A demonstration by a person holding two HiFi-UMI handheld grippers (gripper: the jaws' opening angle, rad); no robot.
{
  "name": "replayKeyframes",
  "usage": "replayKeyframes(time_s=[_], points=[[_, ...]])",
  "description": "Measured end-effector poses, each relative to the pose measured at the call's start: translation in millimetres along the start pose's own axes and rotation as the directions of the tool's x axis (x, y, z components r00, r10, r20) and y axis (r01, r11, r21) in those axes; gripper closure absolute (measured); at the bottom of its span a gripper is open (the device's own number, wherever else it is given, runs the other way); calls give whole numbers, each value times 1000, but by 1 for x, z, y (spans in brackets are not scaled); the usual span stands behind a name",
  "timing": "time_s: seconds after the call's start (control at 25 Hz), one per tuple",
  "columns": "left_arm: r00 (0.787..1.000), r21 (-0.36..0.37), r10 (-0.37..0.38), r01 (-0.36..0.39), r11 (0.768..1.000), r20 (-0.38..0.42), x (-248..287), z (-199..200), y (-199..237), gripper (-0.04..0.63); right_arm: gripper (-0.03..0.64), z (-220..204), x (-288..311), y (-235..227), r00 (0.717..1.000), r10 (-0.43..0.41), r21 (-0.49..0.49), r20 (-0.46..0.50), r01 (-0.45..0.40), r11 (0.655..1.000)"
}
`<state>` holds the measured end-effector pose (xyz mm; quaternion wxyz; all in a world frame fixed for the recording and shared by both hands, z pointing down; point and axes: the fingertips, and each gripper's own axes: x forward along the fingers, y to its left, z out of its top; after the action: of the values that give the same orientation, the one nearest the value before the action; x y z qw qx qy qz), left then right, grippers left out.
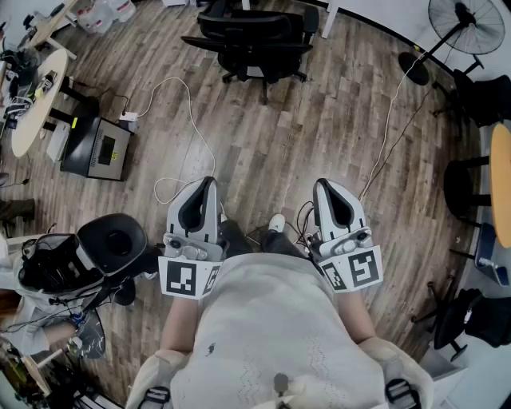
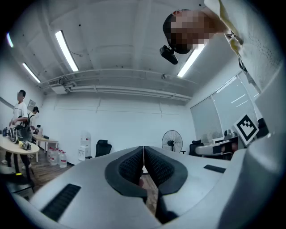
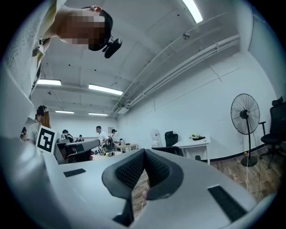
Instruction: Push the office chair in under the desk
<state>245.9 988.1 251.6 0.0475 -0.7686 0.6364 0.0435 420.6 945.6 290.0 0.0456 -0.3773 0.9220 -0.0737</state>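
Facing office chair [image 1: 255, 38], L gripper [image 1: 208, 184] & R gripper [image 1: 320, 185] shut, empty; water jugs [image 1: 108, 11] beyond.

We find the office chair [image 1: 254, 36] cropped by the head view's top edge; of the desk [image 1: 330, 20] beyond it we see only a white leg; the fan [image 1: 467, 24] is clipped there too; the round table [image 1: 501, 184] runs off the right edge.

floor: wood planks [image 1: 335, 136] | upper right: pedestal fan [image 1: 465, 20] | upper left: round table [image 1: 28, 132] | backdrop: white walls [image 2: 134, 125] | overhead: ceiling strip lights [image 2: 65, 50]
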Motion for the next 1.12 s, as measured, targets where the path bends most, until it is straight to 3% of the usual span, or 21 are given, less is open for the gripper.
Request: replayKeyframes(time_s=[0.2, 0.44, 0.68, 0.88, 1.12], points=[[999, 13, 45, -45, 999, 4, -24, 7, 43, 572, 610, -7, 10, 43, 999, -21, -10, -43, 21, 1000], [999, 21, 25, -24, 999, -30, -68, 5, 119, 572, 611, -12, 60, 118, 998, -48, 36, -49, 50, 998], [998, -32, 35, -36, 999, -49, -121, -3, 203, 572, 611, -24, 100, 197, 996, -78, 15, -36, 78, 997], [999, -37, -30, 29, 999, -19, -145, -3, 235, 568, 609, -38, 103, 230, 990, -141, 8, -4, 142, 990], [996, -41, -85, 85, 996, -9, -163, 3, 256, 466, 583, -37, 99, 260, 976, -219, -22, 12, 219, 975]])
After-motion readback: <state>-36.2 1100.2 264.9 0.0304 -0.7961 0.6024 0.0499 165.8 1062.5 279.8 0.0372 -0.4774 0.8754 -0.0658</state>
